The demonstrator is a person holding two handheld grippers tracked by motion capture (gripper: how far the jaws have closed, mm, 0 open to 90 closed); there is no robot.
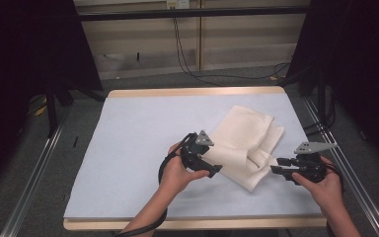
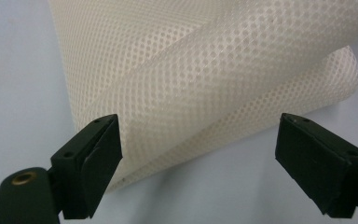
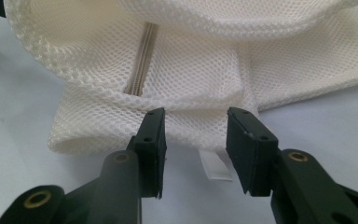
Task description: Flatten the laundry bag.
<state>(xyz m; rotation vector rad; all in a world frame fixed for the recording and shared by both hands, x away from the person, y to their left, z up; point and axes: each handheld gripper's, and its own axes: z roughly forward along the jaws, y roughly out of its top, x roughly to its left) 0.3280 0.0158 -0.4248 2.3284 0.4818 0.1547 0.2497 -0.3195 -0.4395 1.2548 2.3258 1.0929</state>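
Note:
A cream mesh laundry bag (image 1: 242, 143) lies folded on the right half of the pale blue table cover (image 1: 138, 148). My left gripper (image 1: 211, 169) is at the bag's near left edge, its jaws wide open with a folded mesh (image 2: 205, 84) corner lying between them, untouched by either pad. At the bag's near right corner my right gripper (image 1: 277, 167) stands open with a narrow gap. A bunched fold of the bag (image 3: 191, 84) sits just beyond its fingertips (image 3: 151, 135), with no pad pressing on it. The fold shows a zipper (image 3: 140, 70), and a white label (image 3: 214, 165) pokes out under it.
The table has a wooden rim (image 1: 192, 92) along its far and near edges. Metal rails (image 1: 39, 168) run along both sides on the floor. Black stands and cables (image 1: 187, 59) sit behind the table. The left half of the cover is bare.

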